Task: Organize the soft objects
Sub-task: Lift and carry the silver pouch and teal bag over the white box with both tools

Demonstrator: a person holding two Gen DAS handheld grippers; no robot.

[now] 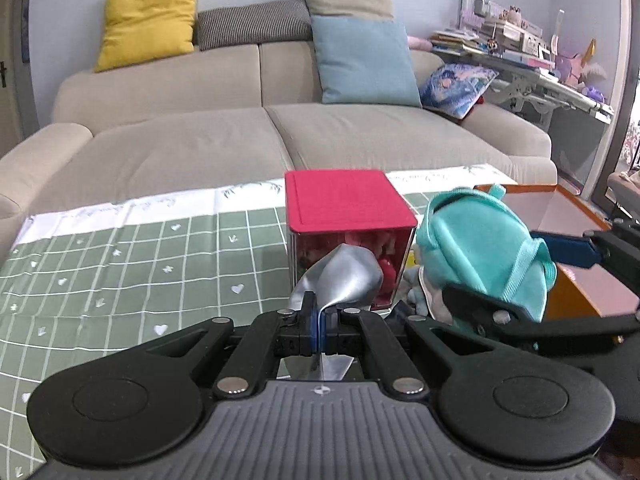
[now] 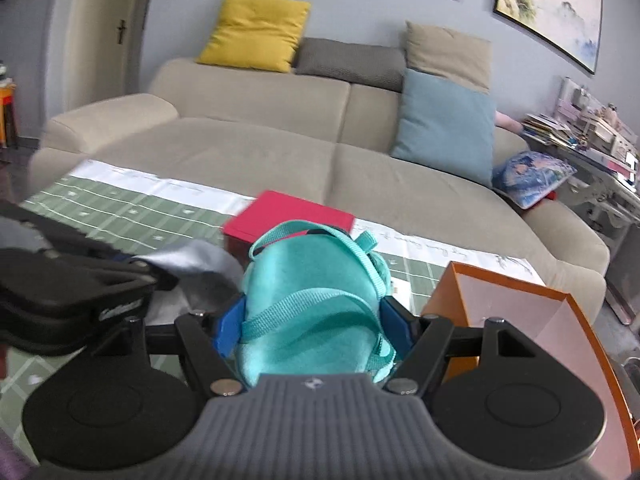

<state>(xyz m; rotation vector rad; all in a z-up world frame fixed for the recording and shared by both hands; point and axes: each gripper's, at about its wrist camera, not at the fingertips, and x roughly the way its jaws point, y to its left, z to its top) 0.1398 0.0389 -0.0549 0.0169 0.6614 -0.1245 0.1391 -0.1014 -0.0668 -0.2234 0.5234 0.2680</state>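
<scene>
My left gripper [image 1: 319, 330] is shut on a thin silver-grey soft piece [image 1: 344, 276] that sticks up in front of a clear box with a red lid [image 1: 344, 200]. My right gripper [image 2: 314, 326] is shut on a teal plush backpack toy [image 2: 312, 296], held above the table. In the left wrist view the teal toy [image 1: 480, 248] and the right gripper's blue pads [image 1: 568, 249] sit to the right, beside an open orange box [image 1: 576, 296]. In the right wrist view the silver piece [image 2: 192, 264] and the left gripper are at the left.
A green checked tablecloth [image 1: 120, 264] covers the table. The red-lidded box [image 2: 288, 216] holds pink and red items. The orange box [image 2: 520, 312] stands at the right. A beige sofa [image 1: 200, 136] with yellow, blue and grey cushions is behind. A cluttered desk [image 1: 520, 52] stands far right.
</scene>
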